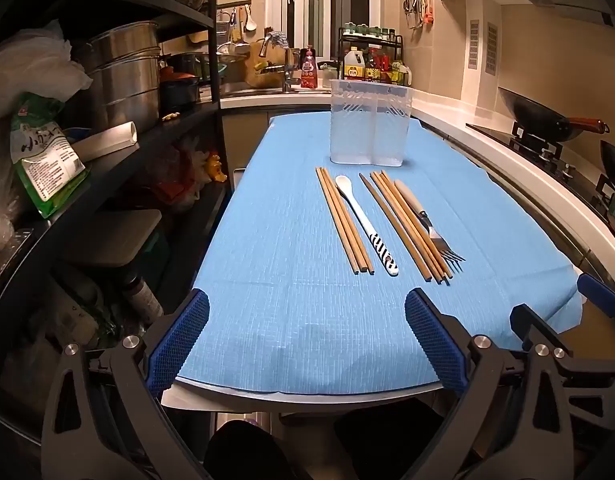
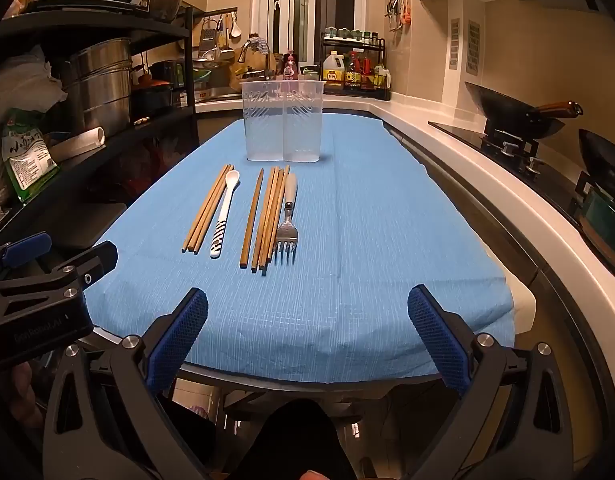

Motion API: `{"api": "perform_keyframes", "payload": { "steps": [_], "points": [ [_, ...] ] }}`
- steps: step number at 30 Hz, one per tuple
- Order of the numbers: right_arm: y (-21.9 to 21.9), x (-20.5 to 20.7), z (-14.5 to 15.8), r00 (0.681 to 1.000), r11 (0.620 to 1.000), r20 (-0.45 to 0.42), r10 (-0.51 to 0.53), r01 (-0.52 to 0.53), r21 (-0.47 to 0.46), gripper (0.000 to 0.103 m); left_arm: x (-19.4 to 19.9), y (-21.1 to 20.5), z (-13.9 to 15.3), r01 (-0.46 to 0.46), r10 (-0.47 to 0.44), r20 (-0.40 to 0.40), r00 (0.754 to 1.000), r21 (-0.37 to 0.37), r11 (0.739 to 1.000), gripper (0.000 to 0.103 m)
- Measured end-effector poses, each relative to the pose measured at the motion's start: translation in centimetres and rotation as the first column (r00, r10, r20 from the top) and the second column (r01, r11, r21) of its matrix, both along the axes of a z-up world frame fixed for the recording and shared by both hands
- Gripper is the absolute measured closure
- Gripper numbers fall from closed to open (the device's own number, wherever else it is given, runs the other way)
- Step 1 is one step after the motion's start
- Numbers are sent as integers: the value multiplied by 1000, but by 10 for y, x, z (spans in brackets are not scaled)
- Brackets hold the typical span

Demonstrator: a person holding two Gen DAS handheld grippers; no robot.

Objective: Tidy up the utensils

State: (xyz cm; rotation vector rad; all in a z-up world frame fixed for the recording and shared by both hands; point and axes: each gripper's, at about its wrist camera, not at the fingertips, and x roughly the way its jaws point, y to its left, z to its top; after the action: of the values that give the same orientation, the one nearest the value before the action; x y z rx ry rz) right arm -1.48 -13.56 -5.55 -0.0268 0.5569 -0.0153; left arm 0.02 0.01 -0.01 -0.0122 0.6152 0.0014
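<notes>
Utensils lie in a row on the blue cloth (image 1: 275, 248) (image 2: 371, 248). From the left: a group of wooden chopsticks (image 1: 343, 220) (image 2: 206, 209), a white spoon with a striped handle (image 1: 365, 224) (image 2: 225, 210), several more chopsticks (image 1: 405, 226) (image 2: 267, 218), and a fork with a pale handle (image 1: 425, 220) (image 2: 288, 220). Behind them stands a clear two-compartment plastic holder (image 1: 369, 122) (image 2: 282, 120), with nothing in it. My left gripper (image 1: 307, 336) and right gripper (image 2: 307, 332) hover open over the near table edge, well short of the utensils, nothing between the fingers.
A dark shelf rack (image 1: 107, 128) with steel pots and bags runs along the left. A white counter (image 2: 487, 184) with a stove and woks (image 2: 519, 114) lines the right. A sink and bottles stand at the back. The left gripper's body (image 2: 47, 280) shows at the right view's left edge.
</notes>
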Motion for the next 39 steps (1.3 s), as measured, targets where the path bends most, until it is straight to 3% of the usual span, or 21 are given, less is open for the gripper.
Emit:
{"api": "perform_keyframes", "payload": {
  "steps": [39],
  "points": [
    [0,-2,1,1000,1000,12,4,-4,-10,5,-2,0,2,1,-1,17,1000,8,1000,8]
  ]
}}
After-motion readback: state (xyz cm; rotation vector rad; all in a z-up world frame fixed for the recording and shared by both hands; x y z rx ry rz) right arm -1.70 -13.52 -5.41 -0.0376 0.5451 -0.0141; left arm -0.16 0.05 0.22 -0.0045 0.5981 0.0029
